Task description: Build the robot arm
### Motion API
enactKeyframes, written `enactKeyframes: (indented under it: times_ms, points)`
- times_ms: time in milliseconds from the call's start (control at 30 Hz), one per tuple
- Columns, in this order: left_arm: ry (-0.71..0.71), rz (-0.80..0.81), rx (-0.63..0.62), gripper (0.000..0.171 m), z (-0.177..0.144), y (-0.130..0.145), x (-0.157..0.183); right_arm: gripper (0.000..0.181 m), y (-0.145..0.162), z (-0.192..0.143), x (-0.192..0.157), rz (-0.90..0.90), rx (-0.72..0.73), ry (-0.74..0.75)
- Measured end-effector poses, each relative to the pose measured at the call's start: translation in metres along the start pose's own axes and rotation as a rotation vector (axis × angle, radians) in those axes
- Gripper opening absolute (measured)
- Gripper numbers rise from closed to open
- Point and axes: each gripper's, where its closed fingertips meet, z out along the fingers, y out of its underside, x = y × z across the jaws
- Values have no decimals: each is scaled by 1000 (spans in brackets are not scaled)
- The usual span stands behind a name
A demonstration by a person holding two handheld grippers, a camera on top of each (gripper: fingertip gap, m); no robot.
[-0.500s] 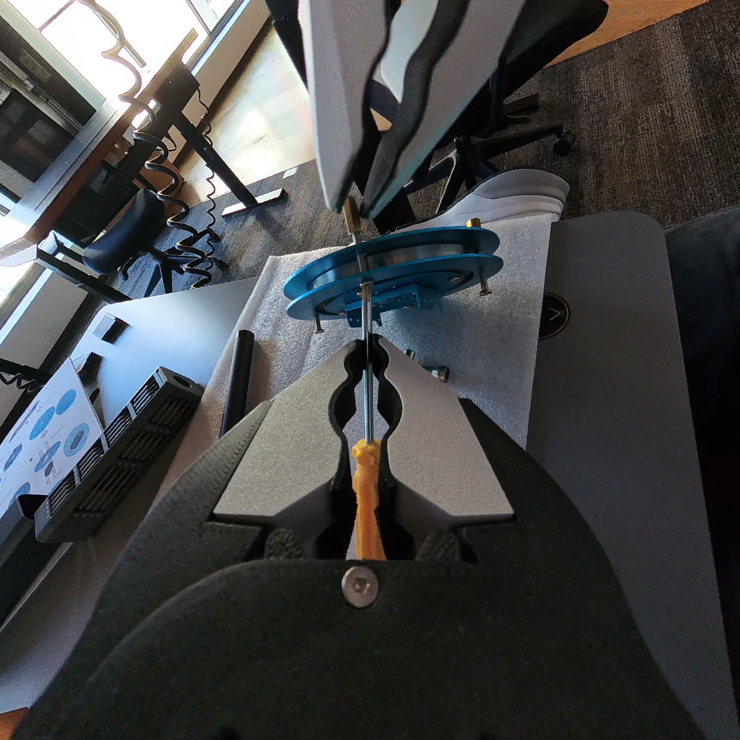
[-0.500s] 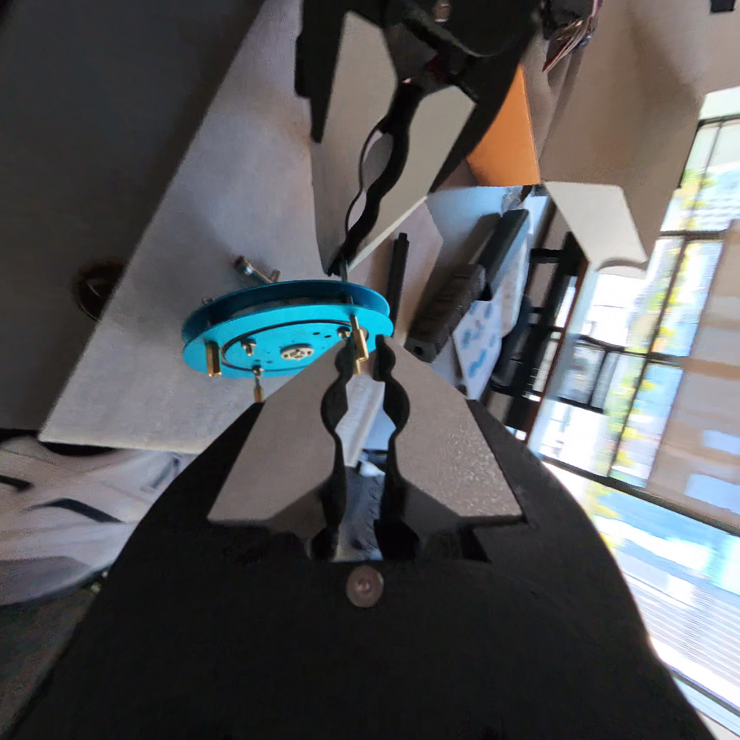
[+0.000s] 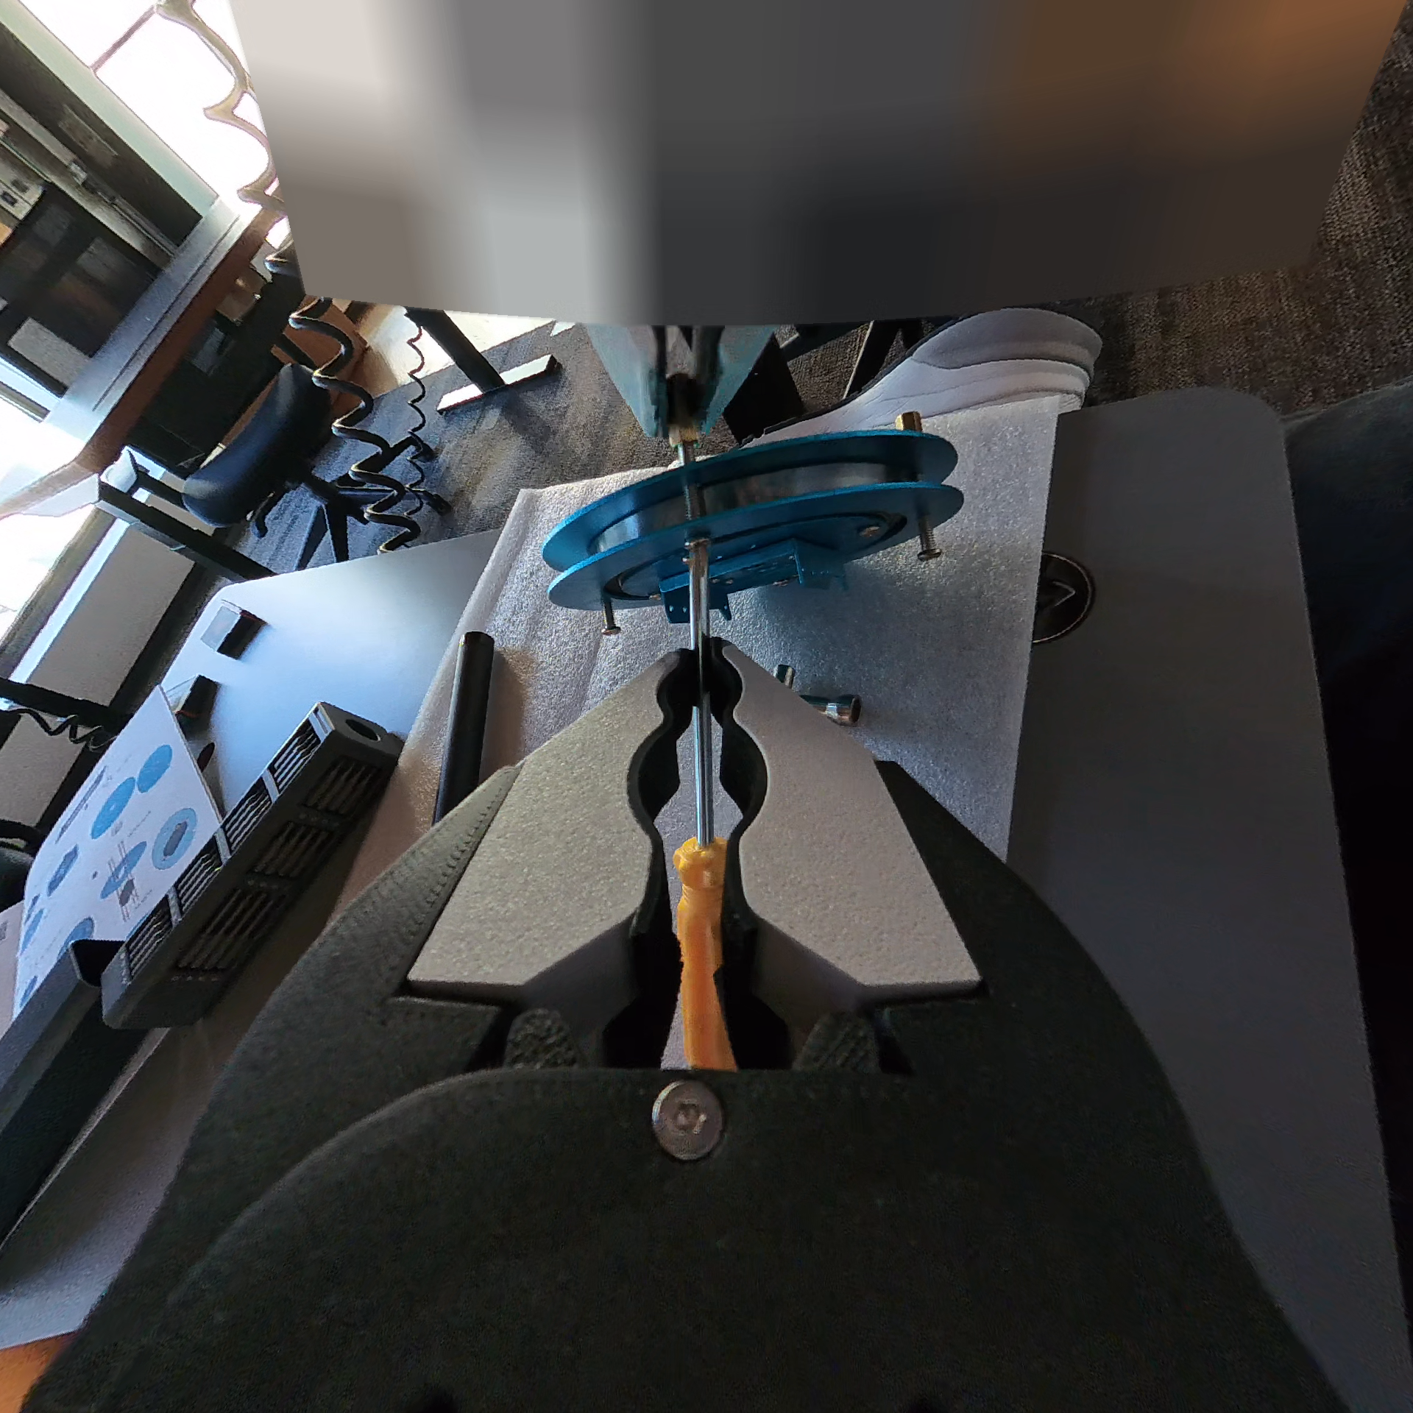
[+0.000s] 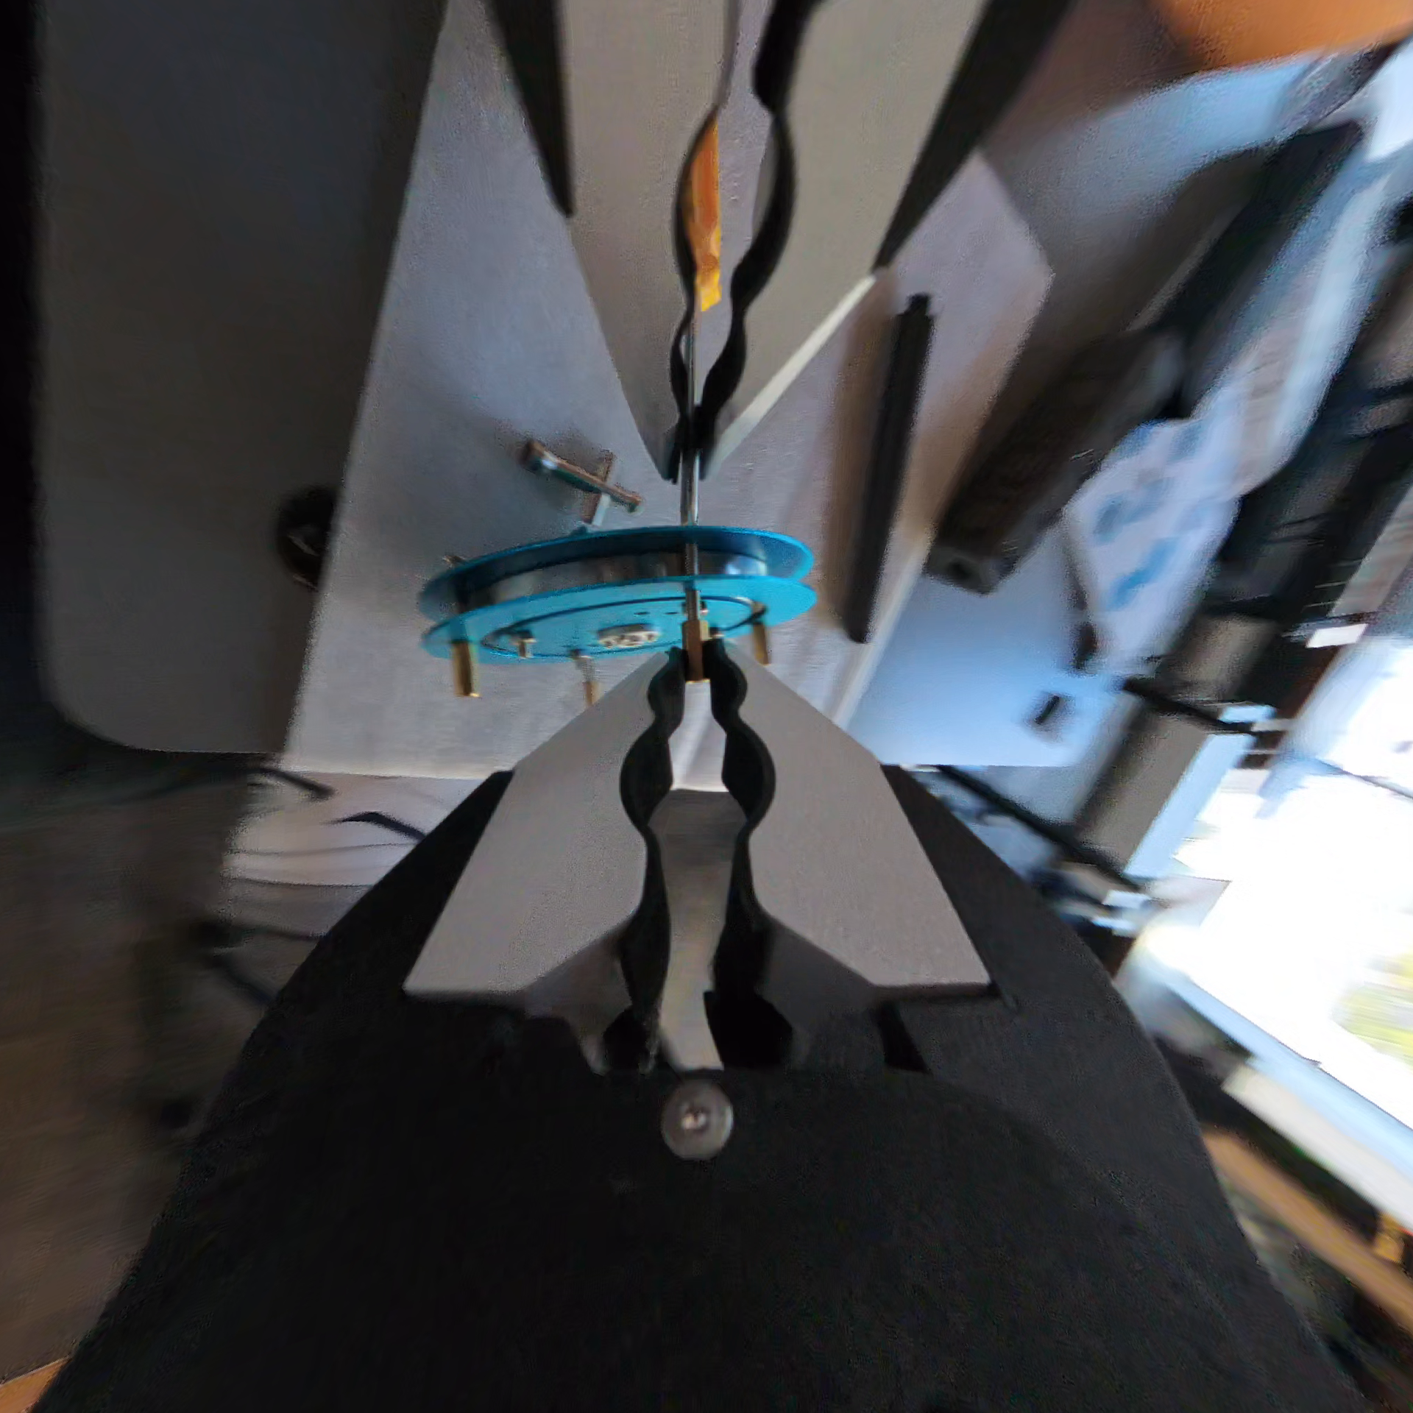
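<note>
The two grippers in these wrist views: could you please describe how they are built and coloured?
Both look alike. The left gripper and the right gripper each have a rounded, textured black body with a silver hex-socket screw at its centre. Two pale grey wedge-shaped fingers taper forward, their inner faces lined with black wavy pads. No cables, sleeves or markings show.

Black rod (image 3: 464, 722) beside white foam sheet (image 3: 948, 688), black bit case (image 3: 252, 856), printed sheet (image 3: 107, 833), office chair (image 3: 252, 466)

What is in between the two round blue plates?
In the left wrist view, a shiny silver metal ring sits sandwiched between the two round blue metal plates. The orange-handled screwdriver points up at them.
</note>
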Motion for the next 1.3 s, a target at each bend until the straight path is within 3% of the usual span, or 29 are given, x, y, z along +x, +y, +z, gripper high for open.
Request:
enactKeyframes:
  times_ms: [433,500,567,633,667,733,767,867,933,1033,1133,1233,1300]
  points:
    - [2,3,1,2,1,-1,2,5,-7,-12,-13,1144,-72,-1520]
    - [6,1,2,2,1,-1,2,5,-9,-12,-13,1218,-51,-1666]
    - [6,-6,3,2,1,-1,2,5,-9,-11,-10,1158,37,-1612]
    - [4,-14,1,2,1,0,0,6,-7,-7,-7,989,134,-1384]
    - [8,-16,1,2,2,0,0,7,-5,-5,-5,862,176,-1223]
    - [15,-23,3,2,2,0,0,31,-3,-1,6,577,247,-814]
    - [17,-24,4,2,2,0,1,34,-5,-6,9,422,283,-631]
    - [18,-24,5,2,1,-1,1,26,-6,-15,13,-5,246,-107]
    - [17,-23,5,2,1,-1,2,18,-8,-13,10,-216,168,143]
    - [13,-25,2,2,1,0,1,12,-5,-3,5,-350,61,296]
    - [6,-27,-2,2,2,1,-1,8,-5,-2,6,-289,46,296]
    - [4,-25,-5,2,2,1,-1,4,-6,-2,7,-183,64,183]
    - [2,-20,-8,2,2,1,-1,4,-6,-2,6,-13,75,-17]
